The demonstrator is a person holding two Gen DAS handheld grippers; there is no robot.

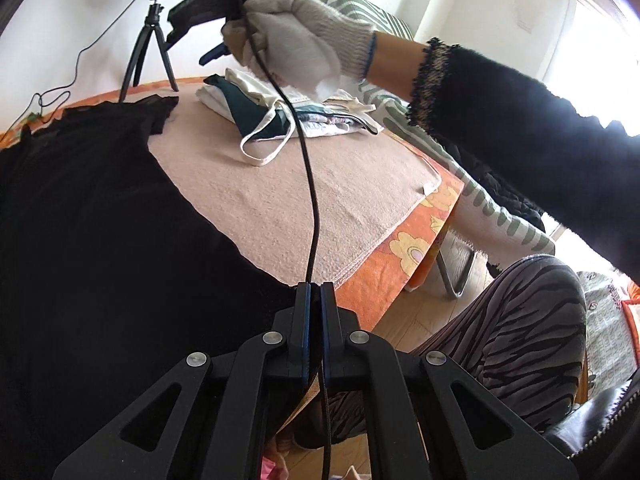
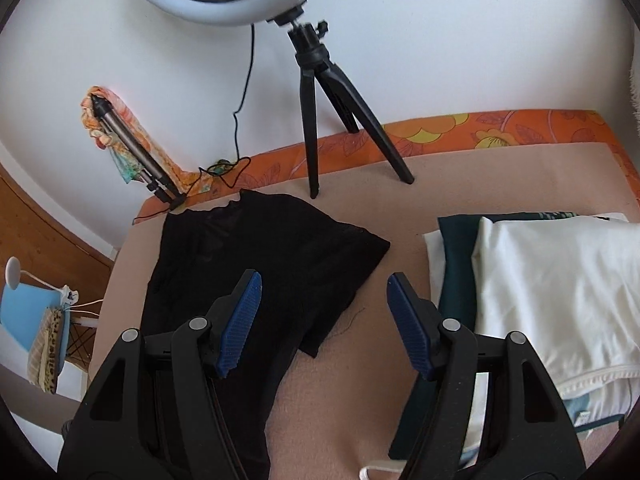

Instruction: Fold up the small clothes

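The black garment lies spread on the bench, to the left of the folded pile. The left gripper, its jaws clenched, sits at the garment's near edge, apparently pinching the hem (black on black hides the contact). The right gripper hangs above the garment's right corner, jaws released and holding nothing. The fold looks barely started; next the right should take that corner. Behind the garment stands a ring-light tripod against a white wall.

No readable text, labels, brands or numbers anywhere, faint printed marks on a pale cloth at far right, too blurred to read
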